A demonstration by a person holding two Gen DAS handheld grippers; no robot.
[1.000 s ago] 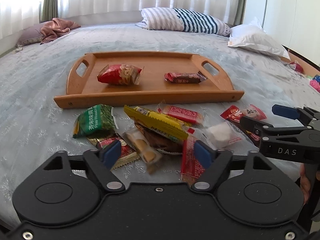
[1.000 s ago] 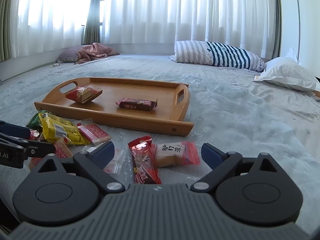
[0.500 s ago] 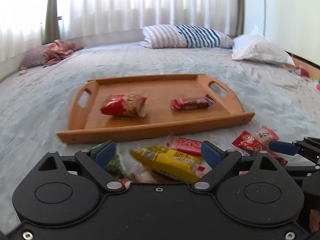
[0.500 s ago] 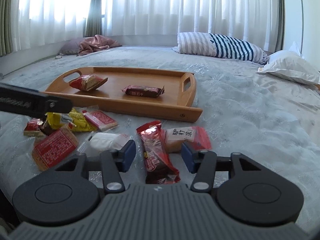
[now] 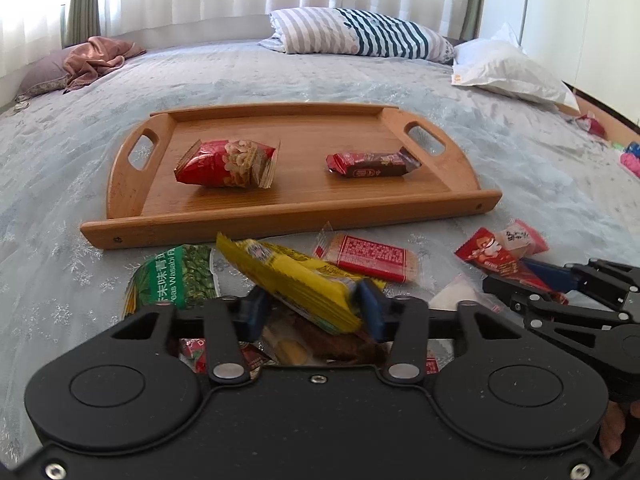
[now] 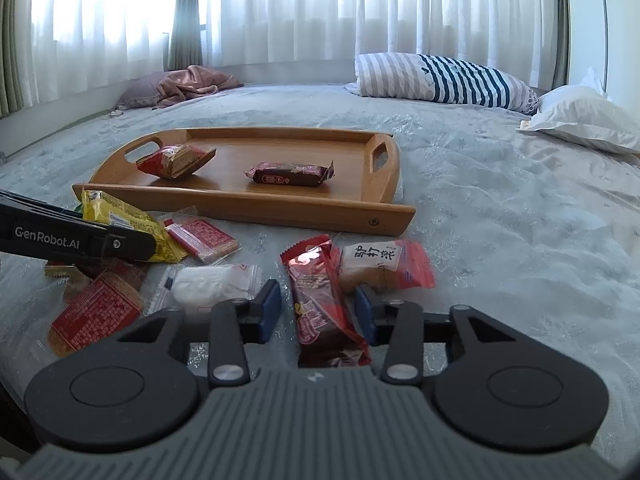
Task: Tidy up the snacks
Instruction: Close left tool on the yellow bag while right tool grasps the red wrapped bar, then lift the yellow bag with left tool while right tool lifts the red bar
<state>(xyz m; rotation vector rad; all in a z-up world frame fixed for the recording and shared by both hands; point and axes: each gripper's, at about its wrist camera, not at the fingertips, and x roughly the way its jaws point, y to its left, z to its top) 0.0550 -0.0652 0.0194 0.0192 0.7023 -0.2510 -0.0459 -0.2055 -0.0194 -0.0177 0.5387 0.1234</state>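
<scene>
Both grippers have just been closing on snacks from the loose pile on the bed. In the left wrist view, the left gripper (image 5: 312, 314) now stands narrowed with a yellow packet (image 5: 296, 282) between its pads, apparently pinched, low in the frame. In the right wrist view, the right gripper (image 6: 316, 312), wide open a second ago, brackets a dark red bar (image 6: 324, 308); contact cannot be told. The wooden tray (image 5: 280, 216), mid-frame, carries only two snacks, so sorting looks barely begun.
</scene>
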